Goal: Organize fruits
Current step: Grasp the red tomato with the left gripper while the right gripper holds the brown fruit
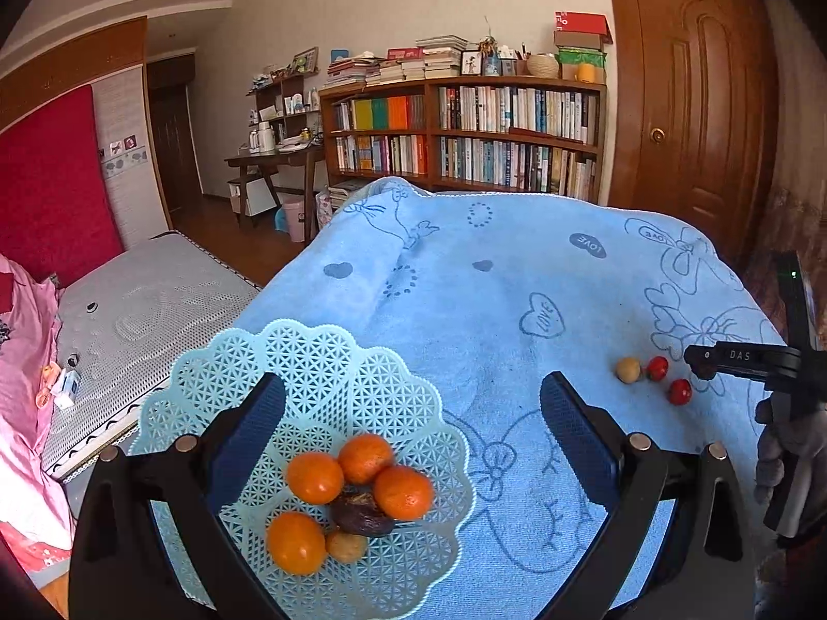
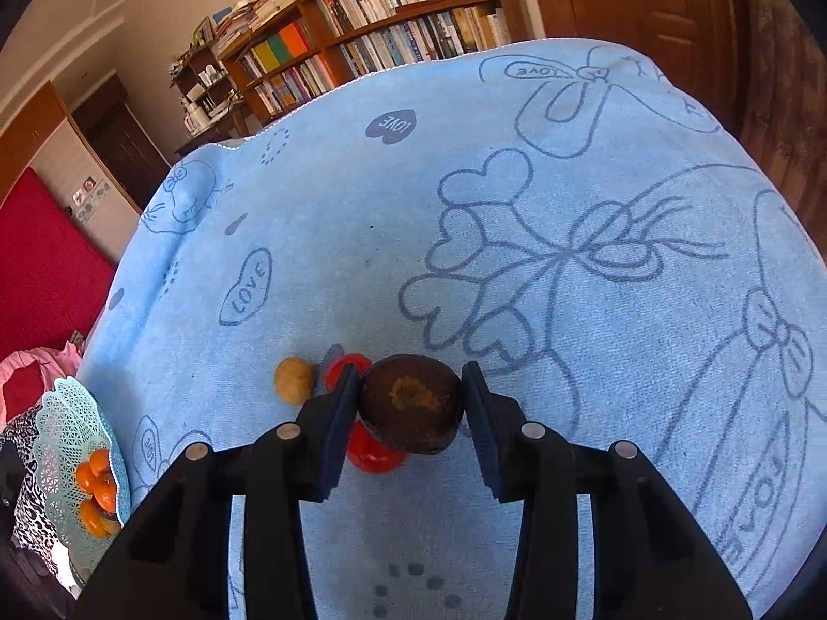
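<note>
While the left gripper (image 1: 413, 444) hangs over the basket (image 1: 217, 387) with its jaws spread wide and nothing between them, the right gripper (image 2: 411, 403) points down at the towel (image 2: 594, 310) with a dark fruit (image 2: 411, 403) between its blue pads (image 2: 338, 413). The left pad touches the fruit; a thin gap shows at the right pad, so I cannot tell whether the grasp is firm. In the left view a gloved hand (image 1: 780, 454) grips the right tool at the towel's right edge.

The dark fruit is round, dull brown, with a rough orange patch on top. Just under and behind it lie two glossy red fruits (image 2: 374, 452), and beside them to the left a small tan fruit (image 2: 293, 380) with a matte skin. All sit near the towel's right edge in the left view, well apart from the basket at its near left corner.

The basket is pale green plastic lattice with a scalloped rim. It holds four oranges (image 1: 315, 478), one wrinkled dark fruit and one tan fruit, clustered in the centre.

The towel is soft blue terry printed with hearts, bows and "LOVE", with one fold near its far left corner. Its middle and far side lie bare. Beyond the far edge stand a bookshelf (image 1: 465, 134) and a wooden door (image 1: 692, 93).
</note>
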`<state>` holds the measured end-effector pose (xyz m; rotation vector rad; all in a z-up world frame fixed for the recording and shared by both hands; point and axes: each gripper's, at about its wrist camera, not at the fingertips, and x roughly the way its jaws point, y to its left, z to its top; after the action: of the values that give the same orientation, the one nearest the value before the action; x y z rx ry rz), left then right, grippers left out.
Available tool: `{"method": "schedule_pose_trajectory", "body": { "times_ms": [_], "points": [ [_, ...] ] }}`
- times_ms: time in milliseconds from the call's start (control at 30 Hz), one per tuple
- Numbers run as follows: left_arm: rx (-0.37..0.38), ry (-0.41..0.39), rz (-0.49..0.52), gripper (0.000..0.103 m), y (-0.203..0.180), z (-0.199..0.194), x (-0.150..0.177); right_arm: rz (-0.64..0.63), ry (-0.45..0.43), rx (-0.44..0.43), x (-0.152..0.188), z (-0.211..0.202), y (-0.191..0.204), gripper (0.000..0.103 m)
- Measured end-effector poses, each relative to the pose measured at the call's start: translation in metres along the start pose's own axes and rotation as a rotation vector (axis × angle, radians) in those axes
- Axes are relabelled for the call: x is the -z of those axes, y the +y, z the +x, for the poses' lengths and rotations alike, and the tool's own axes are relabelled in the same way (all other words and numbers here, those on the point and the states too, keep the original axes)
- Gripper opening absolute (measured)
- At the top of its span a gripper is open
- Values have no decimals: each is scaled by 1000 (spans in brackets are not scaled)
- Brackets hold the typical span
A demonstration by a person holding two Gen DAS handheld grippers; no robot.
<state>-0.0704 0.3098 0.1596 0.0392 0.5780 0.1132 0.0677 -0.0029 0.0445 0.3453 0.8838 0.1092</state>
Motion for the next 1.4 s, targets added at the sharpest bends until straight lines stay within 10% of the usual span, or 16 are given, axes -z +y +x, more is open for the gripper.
{"method": "schedule_pose_trajectory", "body": {
  "times_ms": [767, 1400],
  "points": [
    [233, 141, 183, 99, -187, 74, 18, -47, -118, 147, 37, -38, -80, 41],
    [309, 313, 164, 37, -245, 143, 34, -9, -115, 130, 39, -34, -84, 41]
  ]
}}
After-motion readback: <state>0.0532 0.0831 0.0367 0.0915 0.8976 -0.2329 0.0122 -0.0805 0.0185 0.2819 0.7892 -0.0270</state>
